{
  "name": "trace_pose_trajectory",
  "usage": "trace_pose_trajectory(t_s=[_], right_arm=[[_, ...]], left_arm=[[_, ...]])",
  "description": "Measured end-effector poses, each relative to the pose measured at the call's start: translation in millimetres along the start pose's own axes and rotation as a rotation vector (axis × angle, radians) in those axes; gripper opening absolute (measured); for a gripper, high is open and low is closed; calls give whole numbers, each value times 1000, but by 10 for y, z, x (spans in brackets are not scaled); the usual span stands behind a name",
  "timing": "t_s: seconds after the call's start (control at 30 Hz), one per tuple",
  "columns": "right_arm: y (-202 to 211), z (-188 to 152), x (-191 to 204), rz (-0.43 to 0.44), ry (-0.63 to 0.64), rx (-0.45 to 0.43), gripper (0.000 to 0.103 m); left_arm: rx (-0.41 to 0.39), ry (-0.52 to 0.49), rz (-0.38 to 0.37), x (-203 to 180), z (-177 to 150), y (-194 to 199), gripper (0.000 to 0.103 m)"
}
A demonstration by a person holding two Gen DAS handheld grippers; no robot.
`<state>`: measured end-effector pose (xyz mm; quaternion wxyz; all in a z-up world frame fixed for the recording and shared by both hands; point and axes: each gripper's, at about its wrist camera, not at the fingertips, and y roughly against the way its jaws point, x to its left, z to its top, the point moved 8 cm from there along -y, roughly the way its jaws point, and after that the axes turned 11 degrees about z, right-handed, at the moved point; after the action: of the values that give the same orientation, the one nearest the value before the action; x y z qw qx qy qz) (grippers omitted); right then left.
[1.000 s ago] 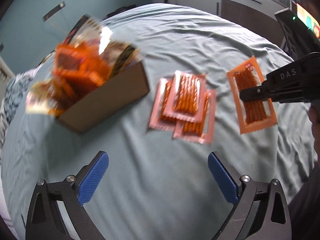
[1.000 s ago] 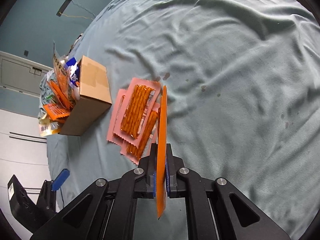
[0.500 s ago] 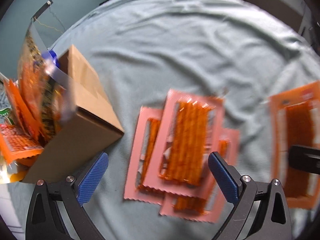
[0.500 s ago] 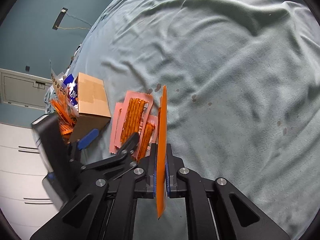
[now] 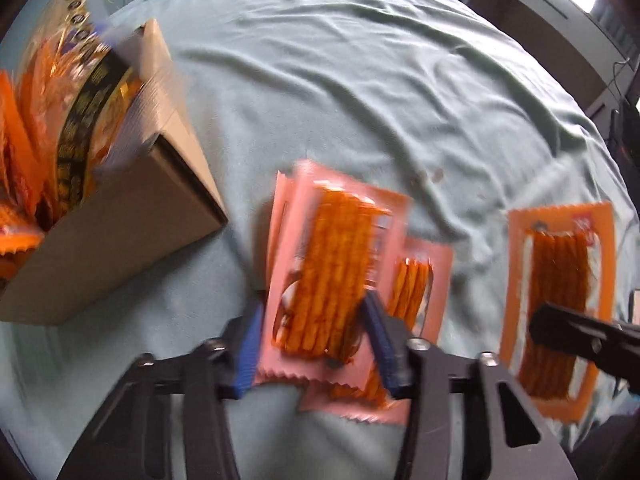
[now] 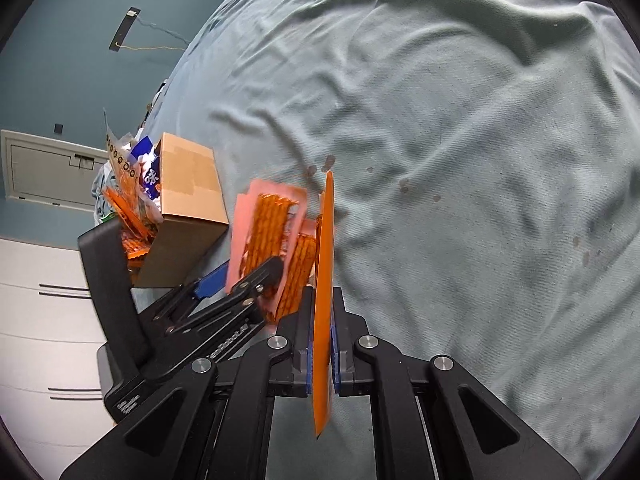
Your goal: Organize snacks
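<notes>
Partway there, judging by the box point(image 5: 120, 240) up and left of the left claw point(image 5: 316, 344), already stuffed with orange and dark packs. Still loose on the bed point(image 5: 360, 80): a pink stack point(image 5: 332, 264) of stick snacks right at the left claw, jaws just closing in on the top pack's sides, pads at both edges, though too blurry to tell if fully pinched yet. Right claw point(image 6: 320, 368) clamped tight on an orange pack point(image 6: 324, 280), held edge-on above the sheet, just right of the pink stack. So at least the pink packs plus that orange one left to go. Not much in the way really, only wrinkly sheet with a few stains, cabinets off beyond the bed. Both claws crowded close together, so bumping looks likely.
</notes>
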<state>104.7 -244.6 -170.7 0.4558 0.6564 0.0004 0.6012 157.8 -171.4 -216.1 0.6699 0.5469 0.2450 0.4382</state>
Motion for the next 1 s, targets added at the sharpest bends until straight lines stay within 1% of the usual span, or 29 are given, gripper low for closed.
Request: trace_pose_trajectory(t_s=[0.07,0.1,0.2,0.33,0.47,0.57,0.67,0.73,0.8,0.9,1.0], right_arm=[[2,-6,10,2,-2,0,5],[8,-12,25,5,-1,-1,5],[16,-28,83,0,25,-4,5],[-4,-55,109,-15,44,3,5],[15,-44,94,-33,47,-7,5],[39,-41,52,-45,34,-12,5],[28,-68,15,-57,19,2,5],[25,-84,-4,-76,22,4,5],[34,-95,-32,-94,22,1,5],[44,-132,-58,-106,8,0,5],[33,-154,-36,-122,19,0,5]], left_arm=[[24,4,-44,31,-97,22,28],[36,0,-63,41,-161,44,18],[32,1,-106,129,-324,201,10],[9,21,-136,209,-646,480,8],[-11,47,-154,302,-742,683,6],[-35,84,-173,395,-761,818,6],[-65,120,-190,459,-756,947,6],[-86,167,-200,552,-754,1014,6],[-101,199,-193,647,-760,1053,6],[-144,213,-172,751,-727,1129,6],[-180,241,-204,834,-676,1220,6]])
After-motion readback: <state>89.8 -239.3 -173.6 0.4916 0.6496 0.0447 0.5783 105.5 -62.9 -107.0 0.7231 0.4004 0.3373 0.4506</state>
